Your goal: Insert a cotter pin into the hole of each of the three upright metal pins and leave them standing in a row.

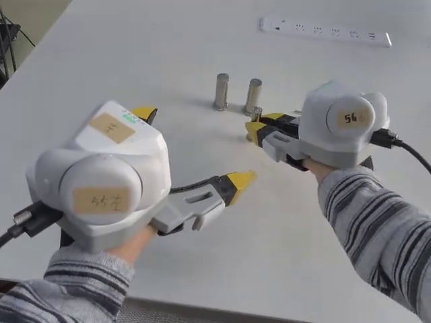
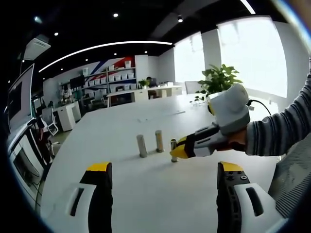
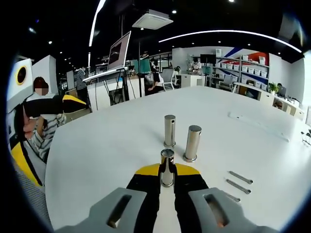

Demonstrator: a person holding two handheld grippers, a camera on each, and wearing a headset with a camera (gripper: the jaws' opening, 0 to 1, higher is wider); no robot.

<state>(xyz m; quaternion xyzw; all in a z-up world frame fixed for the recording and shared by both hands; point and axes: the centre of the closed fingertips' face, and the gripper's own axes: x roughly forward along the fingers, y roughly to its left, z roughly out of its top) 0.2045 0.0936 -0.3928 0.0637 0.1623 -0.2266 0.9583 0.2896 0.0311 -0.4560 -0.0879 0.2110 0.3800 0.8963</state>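
Observation:
Two metal pins (image 1: 221,91) (image 1: 253,95) stand upright side by side on the white table. A third metal pin (image 1: 256,113) stands just in front of them, and my right gripper (image 1: 257,128) is shut on it from the right. In the right gripper view that pin (image 3: 167,167) sits between the yellow tips, with the other two pins (image 3: 169,130) (image 3: 192,143) beyond it. Three thin cotter pins (image 3: 238,185) lie on the table to the right. My left gripper (image 1: 193,146) hovers open and holds nothing, well short of the pins (image 2: 142,145) (image 2: 159,141) (image 2: 173,150).
A white power strip (image 1: 325,31) lies at the far edge of the table (image 1: 135,54). In the right gripper view, desks, monitors and a seated person (image 3: 41,121) are off to the left beyond the table.

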